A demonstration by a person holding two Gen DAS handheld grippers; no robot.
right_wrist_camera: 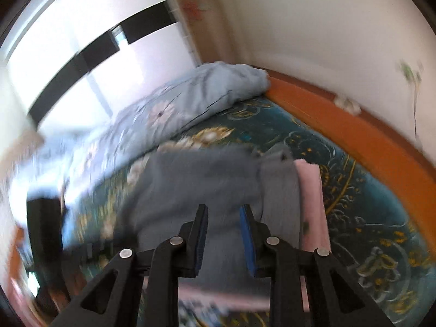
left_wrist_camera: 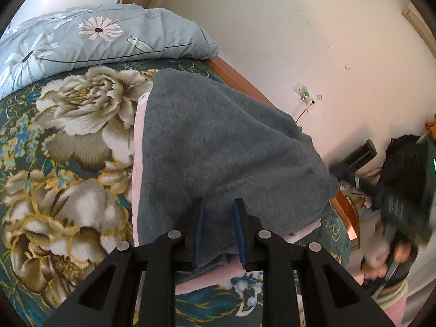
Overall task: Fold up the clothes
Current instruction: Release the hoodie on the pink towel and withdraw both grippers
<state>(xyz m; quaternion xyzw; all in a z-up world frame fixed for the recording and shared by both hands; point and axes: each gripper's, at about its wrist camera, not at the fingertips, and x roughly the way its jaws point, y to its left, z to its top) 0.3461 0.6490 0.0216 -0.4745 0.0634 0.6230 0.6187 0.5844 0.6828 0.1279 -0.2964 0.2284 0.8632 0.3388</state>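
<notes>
A folded grey garment (left_wrist_camera: 218, 150) lies on the floral bedspread (left_wrist_camera: 68, 141), on top of a folded pink garment (left_wrist_camera: 137, 141) whose edges stick out. My left gripper (left_wrist_camera: 218, 204) is open and empty, its fingers just above the grey garment's near edge. In the blurred right wrist view the grey garment (right_wrist_camera: 207, 179) lies with the pink garment (right_wrist_camera: 310, 190) along its right side. My right gripper (right_wrist_camera: 223, 212) is open and empty above the grey garment. The right gripper and the hand holding it (left_wrist_camera: 403, 212) also show blurred at the right of the left wrist view.
A light blue flowered quilt (left_wrist_camera: 95, 35) is bunched at the far end of the bed. The orange wooden bed frame (right_wrist_camera: 354, 125) runs along a white wall with a socket (left_wrist_camera: 305, 94). Dark clutter (left_wrist_camera: 354, 160) sits beyond the bed's corner.
</notes>
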